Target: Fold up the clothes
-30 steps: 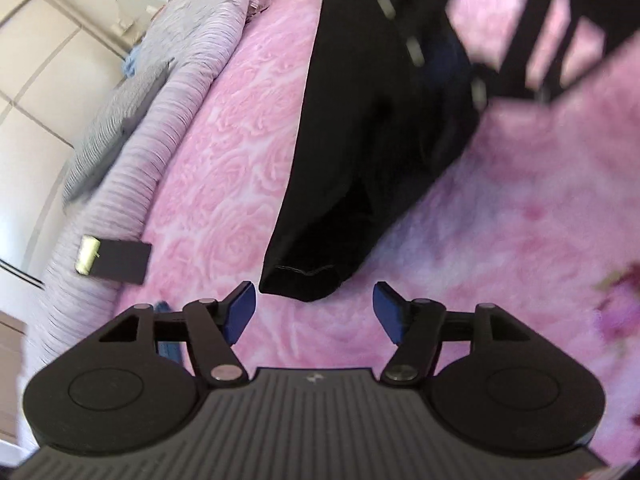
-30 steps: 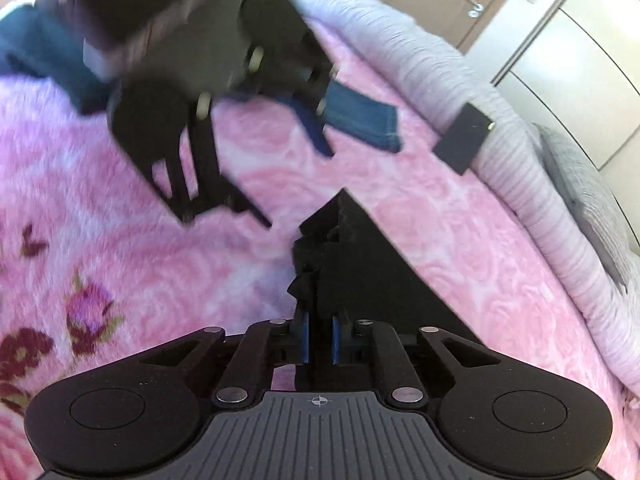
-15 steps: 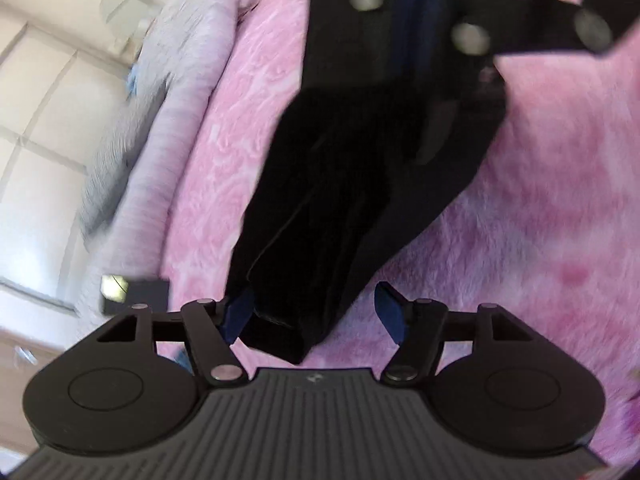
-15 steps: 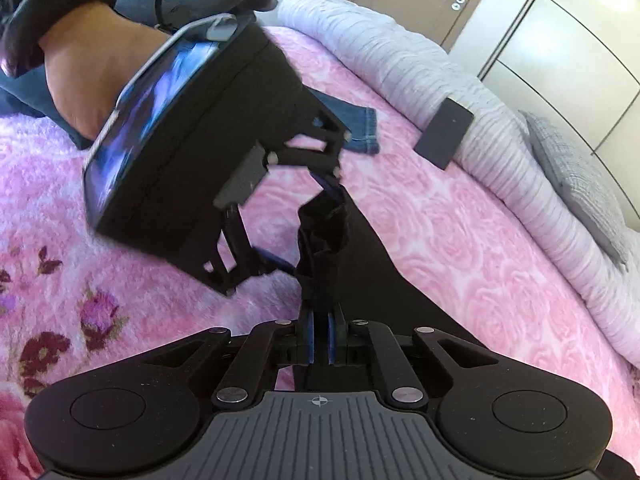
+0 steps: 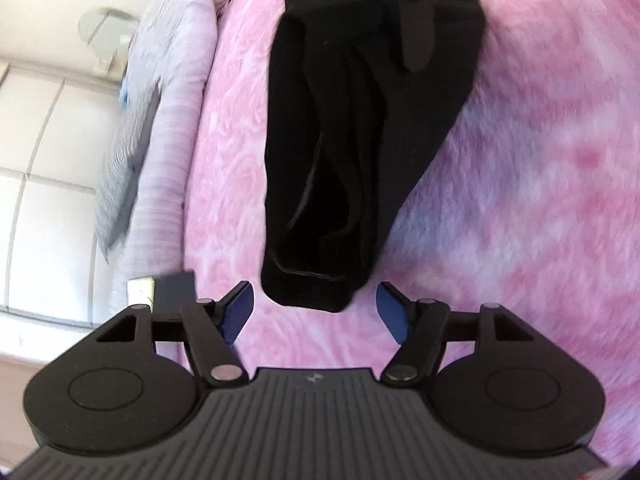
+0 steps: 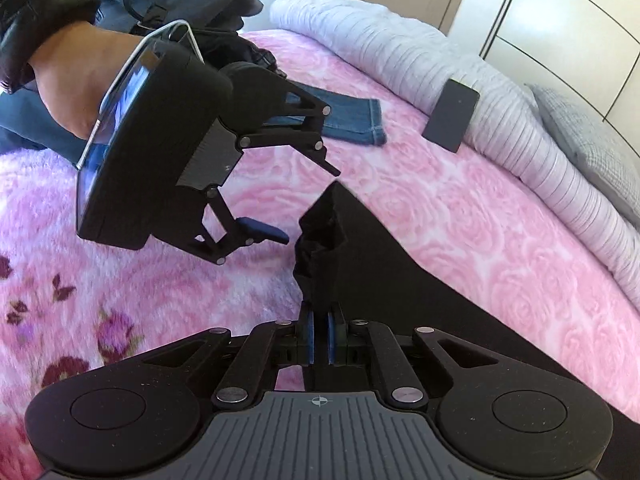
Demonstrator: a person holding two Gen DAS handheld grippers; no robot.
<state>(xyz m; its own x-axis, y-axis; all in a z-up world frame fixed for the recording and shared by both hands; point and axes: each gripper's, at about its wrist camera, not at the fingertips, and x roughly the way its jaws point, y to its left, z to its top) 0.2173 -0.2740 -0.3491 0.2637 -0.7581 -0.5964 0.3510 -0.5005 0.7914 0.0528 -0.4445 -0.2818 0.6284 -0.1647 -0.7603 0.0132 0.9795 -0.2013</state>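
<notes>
A black garment (image 5: 344, 152) hangs bunched over the pink bed, its hemmed end just ahead of my left gripper (image 5: 316, 310), which is open and empty with the hem between and slightly beyond its blue pads. My right gripper (image 6: 319, 336) is shut on the other end of the black garment (image 6: 360, 248) and holds it up. The left gripper also shows in the right wrist view (image 6: 308, 204), open, its fingers either side of the garment's top edge.
A pink rose-pattern blanket (image 6: 460, 216) covers the bed. A grey ribbed duvet (image 6: 460, 72) and pillow lie along its far side, with a black phone-like slab (image 6: 451, 115) on it. Blue jeans (image 6: 352, 120) and dark clothes lie at the back.
My left gripper has come closer to the hanging hem of the black garment and stays open. My right gripper has kept its hold and lifted the garment.
</notes>
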